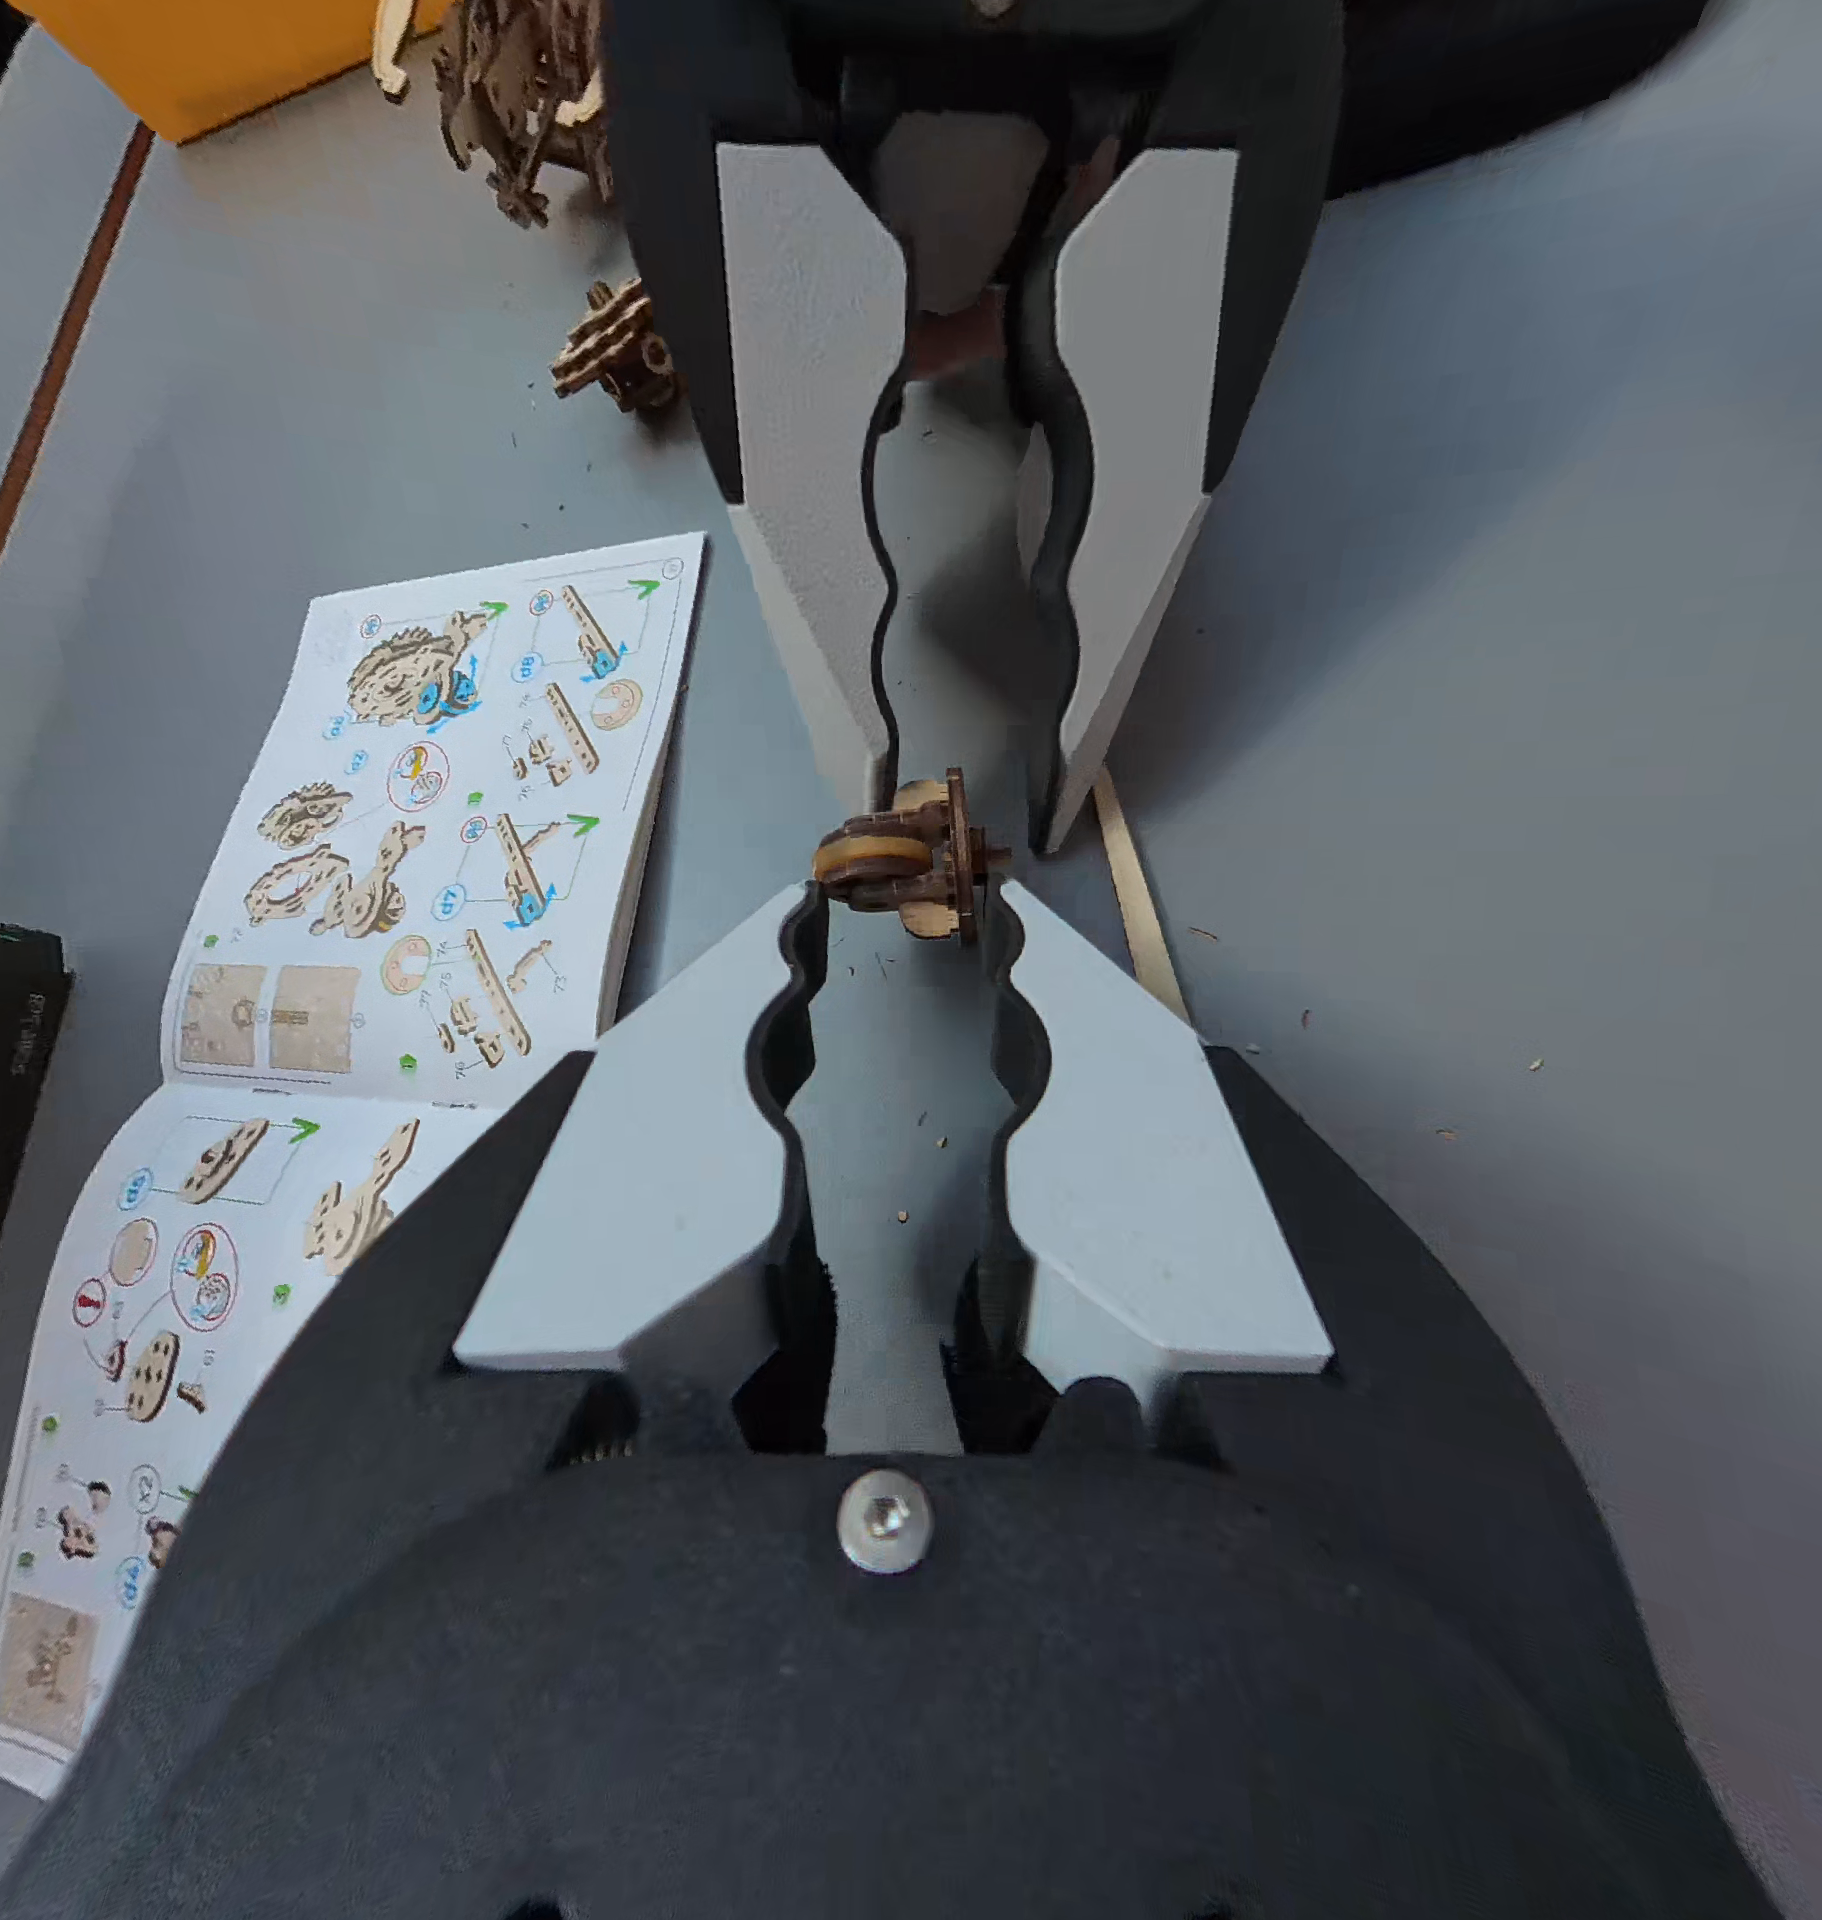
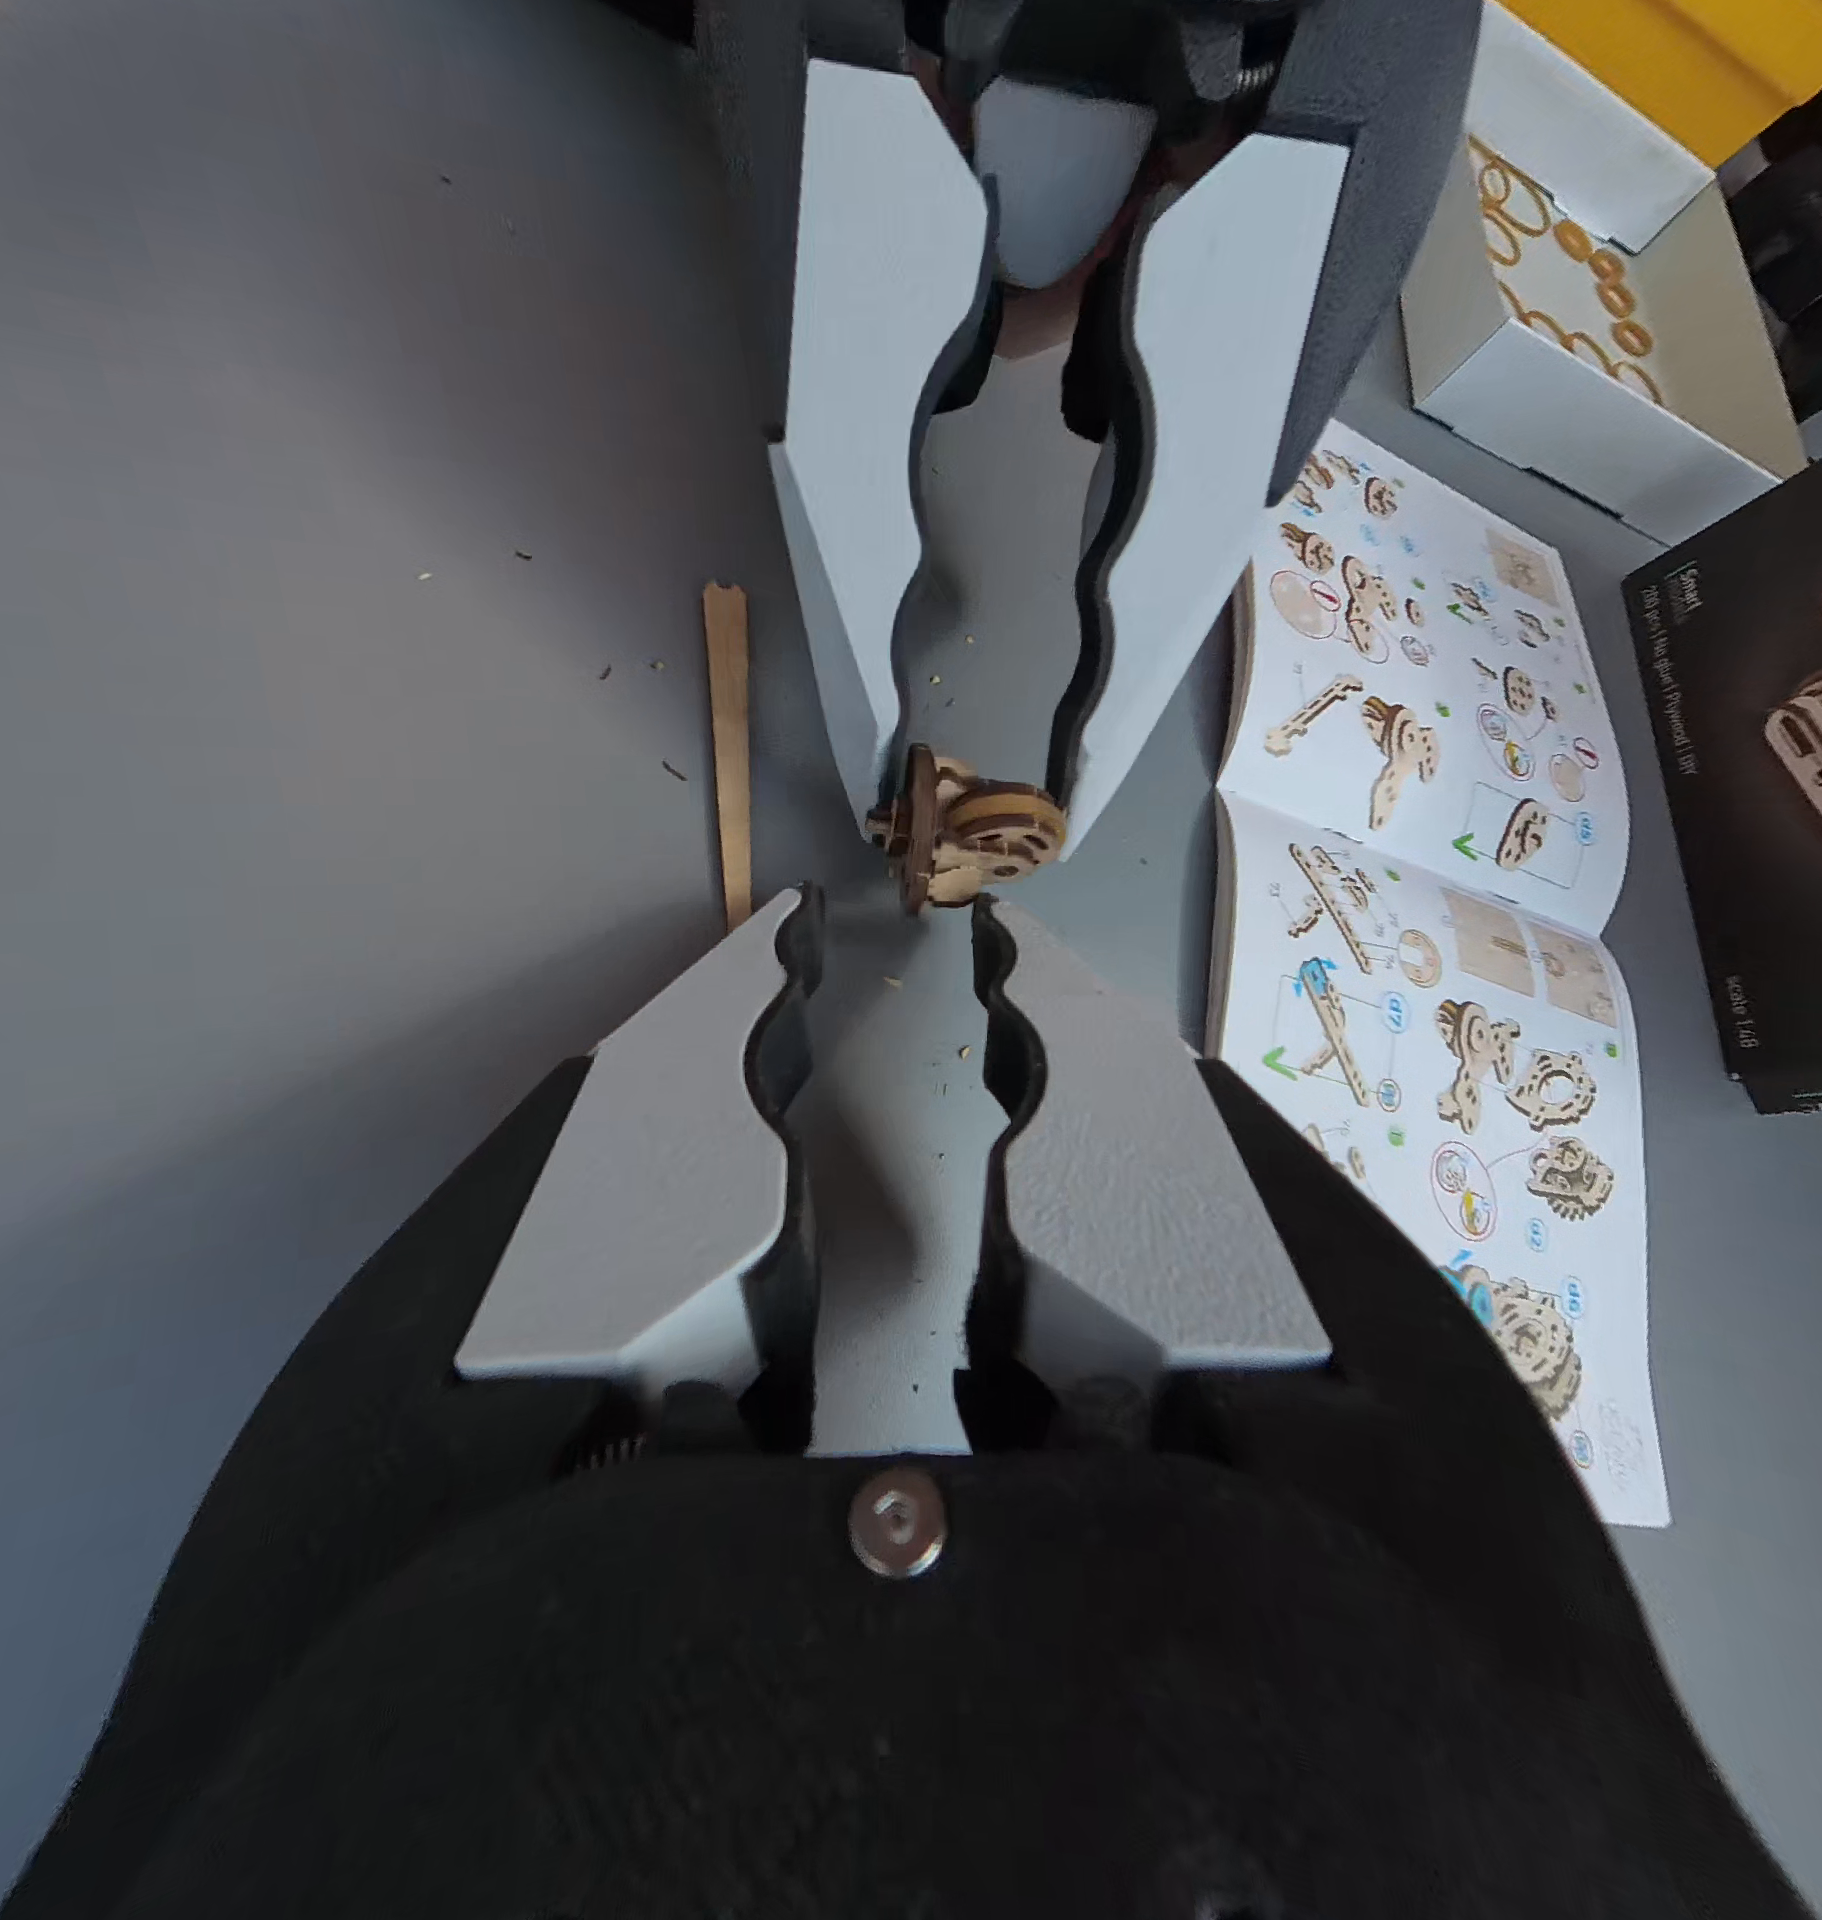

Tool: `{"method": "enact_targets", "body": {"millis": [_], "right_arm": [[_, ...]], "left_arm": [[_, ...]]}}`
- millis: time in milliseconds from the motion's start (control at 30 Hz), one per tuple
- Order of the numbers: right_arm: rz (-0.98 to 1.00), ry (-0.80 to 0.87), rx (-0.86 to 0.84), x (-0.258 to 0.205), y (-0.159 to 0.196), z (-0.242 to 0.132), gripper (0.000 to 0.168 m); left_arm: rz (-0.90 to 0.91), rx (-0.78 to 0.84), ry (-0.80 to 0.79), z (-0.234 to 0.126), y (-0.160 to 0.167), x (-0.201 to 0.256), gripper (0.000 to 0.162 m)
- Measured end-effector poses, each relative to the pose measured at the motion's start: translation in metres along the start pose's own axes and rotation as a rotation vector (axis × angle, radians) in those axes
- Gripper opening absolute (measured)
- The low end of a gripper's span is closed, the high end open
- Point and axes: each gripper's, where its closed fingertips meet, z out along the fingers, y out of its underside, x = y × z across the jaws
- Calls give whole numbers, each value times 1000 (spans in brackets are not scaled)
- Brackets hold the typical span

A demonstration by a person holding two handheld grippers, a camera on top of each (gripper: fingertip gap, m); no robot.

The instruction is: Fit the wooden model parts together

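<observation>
A small wooden sub-assembly (image 1: 912,862), a dark disc on an axle with a pale wheel, hangs above the grey table. My left gripper (image 1: 907,899) is shut on it across wheel and axle. In the right wrist view the same piece (image 2: 964,826) sits between the left gripper's tips (image 2: 969,795), which come in from the top. My right gripper (image 2: 894,902) faces the left one tip to tip. Its jaws stand apart, with the disc's lower edge between them and no clear contact. It also shows in the left wrist view (image 1: 964,810).
An open instruction booklet (image 1: 419,831) (image 2: 1406,935) lies beside the grippers. A flat wooden stick (image 2: 728,748) lies on the table. A larger wooden model (image 1: 522,104) and a small gear cluster (image 1: 616,348) stand farther back. A black box (image 2: 1769,779) and a white box of rings (image 2: 1572,312) are nearby. My left and right fingertips are right by each other. Both grippers' tips are roughly 25 cm from the larger wooden model (image 1: 522,104).
</observation>
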Motion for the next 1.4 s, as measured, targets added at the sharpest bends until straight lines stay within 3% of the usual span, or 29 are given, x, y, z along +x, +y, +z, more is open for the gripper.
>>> {"method": "enact_targets", "body": {"millis": [67,200,533,667,767,1067,1400], "right_arm": [[6,-8,-19,-1,3,0,12],[31,18,-27,4,3,0,18],[74,32,-83,6,8,1,12],[95,39,-85,8,9,1,12],[86,40,-92,7,8,2,12],[52,81,-137,7,7,2,11],[87,63,-140,3,6,1,10]], "left_arm": [[59,-25,4,3,2,6,28],[82,-42,-12,5,2,6,28],[-2,-73,-28,4,9,-2,33],[28,-55,4,0,8,5,14],[60,-56,-18,3,7,5,18],[160,-109,-67,4,8,6,10],[147,-137,-71,5,8,10,10]]}}
